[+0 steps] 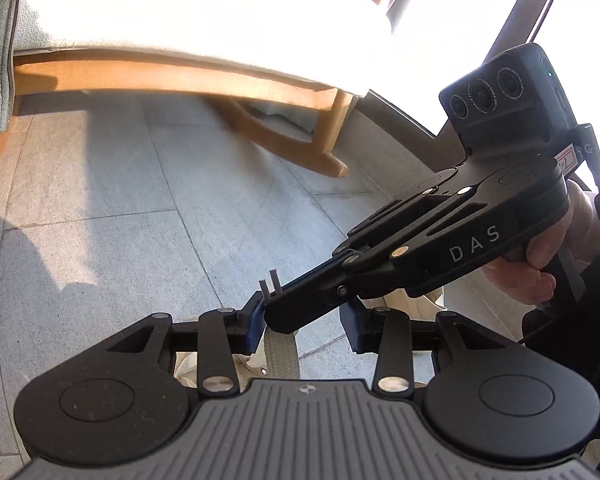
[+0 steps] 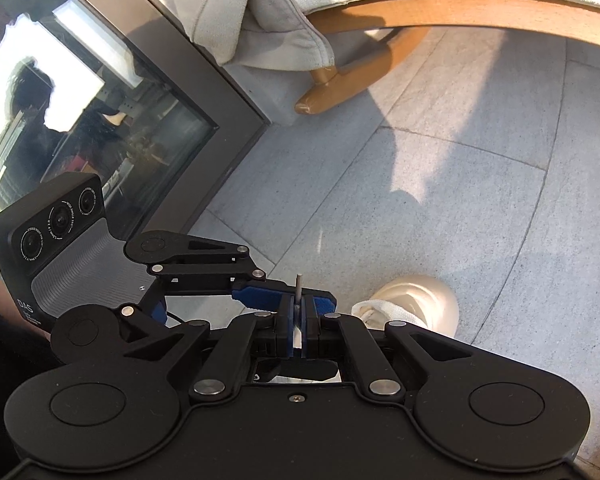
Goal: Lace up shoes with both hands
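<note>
Where grey lace rises — right gripper clamped, open floor ahead

Both grippers are matte black with silver pivot screws and blue pads; the right gripper bears white "DAS" lettering, three lenses at two o'clock.

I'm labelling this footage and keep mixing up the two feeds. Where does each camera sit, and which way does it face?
Left wrist: on the left gripper, facing forward and down at tiled floor and rocking chair; a hand on the right gripper shows.
Right wrist: on the right gripper, facing forward and down at floor, window and a cream shoe; jaws pinch the lace.
Shared: chair, floor, lace, each other's gripper.
</note>
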Tool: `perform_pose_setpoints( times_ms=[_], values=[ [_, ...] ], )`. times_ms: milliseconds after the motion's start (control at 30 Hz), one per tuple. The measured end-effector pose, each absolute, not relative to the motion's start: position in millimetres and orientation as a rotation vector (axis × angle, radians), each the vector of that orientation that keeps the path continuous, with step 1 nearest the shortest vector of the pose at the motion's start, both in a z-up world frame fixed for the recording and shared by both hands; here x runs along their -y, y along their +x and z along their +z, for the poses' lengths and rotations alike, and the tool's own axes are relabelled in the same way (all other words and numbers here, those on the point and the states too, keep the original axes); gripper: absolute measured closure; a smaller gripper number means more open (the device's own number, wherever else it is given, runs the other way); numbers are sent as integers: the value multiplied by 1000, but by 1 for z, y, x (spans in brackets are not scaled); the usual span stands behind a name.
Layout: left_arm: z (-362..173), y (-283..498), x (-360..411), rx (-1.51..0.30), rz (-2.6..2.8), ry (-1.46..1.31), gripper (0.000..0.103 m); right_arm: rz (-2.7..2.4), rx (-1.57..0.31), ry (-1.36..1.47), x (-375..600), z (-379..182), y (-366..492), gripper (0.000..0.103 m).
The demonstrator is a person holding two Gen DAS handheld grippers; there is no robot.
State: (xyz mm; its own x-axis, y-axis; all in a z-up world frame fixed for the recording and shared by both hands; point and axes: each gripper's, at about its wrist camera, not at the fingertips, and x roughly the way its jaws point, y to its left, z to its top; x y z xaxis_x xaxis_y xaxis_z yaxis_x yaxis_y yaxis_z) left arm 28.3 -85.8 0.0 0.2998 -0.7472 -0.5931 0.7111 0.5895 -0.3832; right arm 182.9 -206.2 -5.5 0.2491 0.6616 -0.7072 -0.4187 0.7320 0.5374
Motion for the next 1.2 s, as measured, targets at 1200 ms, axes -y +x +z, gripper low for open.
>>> perform_pose_setpoints(
  times_ms=[1200],
  values=[
    [-48, 152, 17, -858, -895, 39, 102, 621, -1339, -28, 200, -75, 163, 72]
  ],
)
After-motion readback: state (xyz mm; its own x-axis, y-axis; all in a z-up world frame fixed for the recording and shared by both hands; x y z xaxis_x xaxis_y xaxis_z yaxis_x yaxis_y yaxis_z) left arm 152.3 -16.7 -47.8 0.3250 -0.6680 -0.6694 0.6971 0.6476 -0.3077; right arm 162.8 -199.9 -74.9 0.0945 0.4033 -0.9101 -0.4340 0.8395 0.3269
